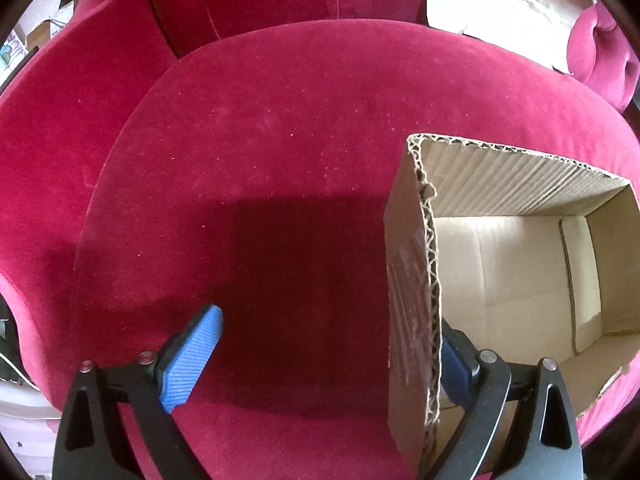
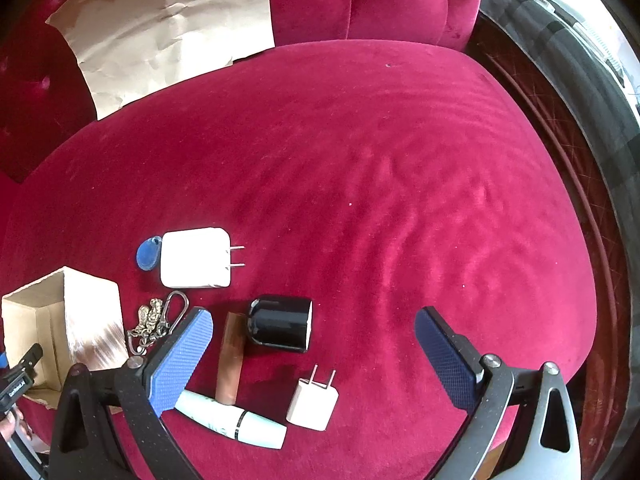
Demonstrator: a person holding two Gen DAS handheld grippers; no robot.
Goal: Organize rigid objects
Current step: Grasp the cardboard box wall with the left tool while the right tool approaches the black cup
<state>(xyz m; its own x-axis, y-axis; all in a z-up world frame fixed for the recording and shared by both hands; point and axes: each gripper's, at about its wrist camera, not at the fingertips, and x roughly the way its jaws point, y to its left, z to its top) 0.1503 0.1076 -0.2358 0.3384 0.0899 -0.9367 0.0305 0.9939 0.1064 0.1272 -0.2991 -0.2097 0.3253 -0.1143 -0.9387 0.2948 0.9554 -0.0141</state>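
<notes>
Box [image 1: 520, 272]: open cardboard, empty inside, standing on the red sofa cushion [image 1: 280, 140]. Our left gripper [image 1: 332, 356] straddles its near wall, one pad outside, the other inside; jaws wide apart, not closed on the wall. Corrugated board, light and stiff; we judge the wall edge a fair place to pinch for steadying.

Small items lie below and left of the right gripper's [image 2: 314, 352] jaws, which stand wide open and hold nothing:
- black adapter [image 2: 280, 328], between the jaws, nearest the left pad. Smooth, glossy, likely slippery; take it across the flat sides.
- small white plug [image 2: 313, 402], prongs up-frame; hard, light, grip the body, not the prongs.
- brown tube [image 2: 232, 360] and white tube [image 2: 236, 420], touching at one end, partly under the left pad; round, may roll.
- large white charger [image 2: 195, 258] beyond the left pad, blue fob [image 2: 148, 255] just beside it.
- keychain [image 2: 154, 322] with clip, between charger and box; loose links, will dangle.

Brown paper [image 2: 160, 32] lies against the backrest, well apart.
</notes>
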